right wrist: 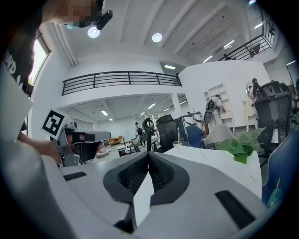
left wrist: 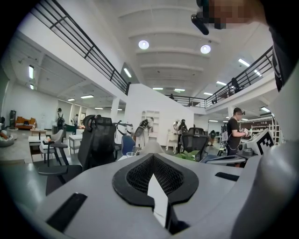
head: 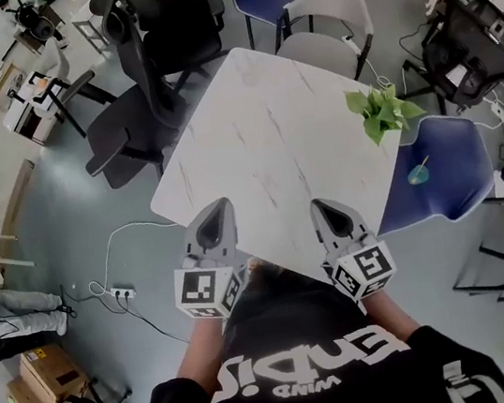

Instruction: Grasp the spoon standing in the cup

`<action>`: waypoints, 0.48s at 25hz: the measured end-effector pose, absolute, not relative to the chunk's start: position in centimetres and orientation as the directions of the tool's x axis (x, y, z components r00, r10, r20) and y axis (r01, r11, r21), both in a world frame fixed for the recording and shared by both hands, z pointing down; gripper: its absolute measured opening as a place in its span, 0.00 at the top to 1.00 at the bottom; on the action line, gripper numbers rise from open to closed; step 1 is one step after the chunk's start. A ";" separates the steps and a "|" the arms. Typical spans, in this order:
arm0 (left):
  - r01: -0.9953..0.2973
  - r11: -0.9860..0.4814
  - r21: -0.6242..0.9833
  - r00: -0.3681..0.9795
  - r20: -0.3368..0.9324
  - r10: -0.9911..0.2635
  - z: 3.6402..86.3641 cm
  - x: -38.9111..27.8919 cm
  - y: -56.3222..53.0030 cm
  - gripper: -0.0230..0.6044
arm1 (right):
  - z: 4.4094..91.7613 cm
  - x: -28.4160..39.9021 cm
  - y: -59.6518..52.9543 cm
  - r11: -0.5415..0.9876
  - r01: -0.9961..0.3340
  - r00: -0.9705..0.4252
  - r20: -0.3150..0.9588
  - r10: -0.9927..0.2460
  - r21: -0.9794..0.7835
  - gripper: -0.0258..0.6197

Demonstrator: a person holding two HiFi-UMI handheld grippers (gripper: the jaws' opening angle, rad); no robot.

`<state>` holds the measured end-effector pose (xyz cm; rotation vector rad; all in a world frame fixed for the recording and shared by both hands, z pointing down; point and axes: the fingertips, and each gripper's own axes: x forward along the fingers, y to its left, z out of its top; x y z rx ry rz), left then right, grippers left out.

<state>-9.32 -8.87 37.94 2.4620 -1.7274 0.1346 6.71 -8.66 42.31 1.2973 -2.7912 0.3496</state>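
Observation:
A small clear cup (right wrist: pixel 177 145) with a thin upright handle in it, seemingly the spoon, stands near the far end of the white marble table (head: pixel 270 136). The left gripper view shows the cup (left wrist: pixel 131 153) small and far beyond the jaws. I cannot pick it out in the head view. My left gripper (head: pixel 220 208) and right gripper (head: pixel 321 206) hover side by side over the table's near edge, pointing away from me. Both are far short of the cup. Each gripper's jaws meet at the tip with nothing between them, seen too in the left gripper (left wrist: pixel 153 156) and right gripper (right wrist: pixel 148 153) views.
A green leafy plant (head: pixel 380 109) sits at the table's right edge. A blue chair (head: pixel 437 171) to the right carries a small teal object (head: pixel 418 172) with a stick. Black office chairs (head: pixel 152 50) and a grey chair (head: pixel 327 13) ring the far side. A cable and power strip (head: pixel 119 291) lie on the floor at left.

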 end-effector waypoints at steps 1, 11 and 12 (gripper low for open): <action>-0.939 -0.339 0.057 0.344 0.149 -0.927 38.0 -9.3 -9.2 0.94 | 42.3 6.6 -8.9 0.626 -0.757 -0.651 0.132 -0.748 -0.187 0.94; -0.913 -0.405 0.055 0.408 0.165 -0.898 38.8 -9.4 -13.2 0.94 | 42.8 5.4 -12.0 0.603 -0.779 -0.627 0.160 -0.763 -0.173 0.94; -0.911 -0.409 0.058 0.413 0.167 -0.895 38.9 -9.5 -13.6 0.94 | 42.9 5.2 -12.3 0.599 -0.782 -0.623 0.163 -0.765 -0.173 0.94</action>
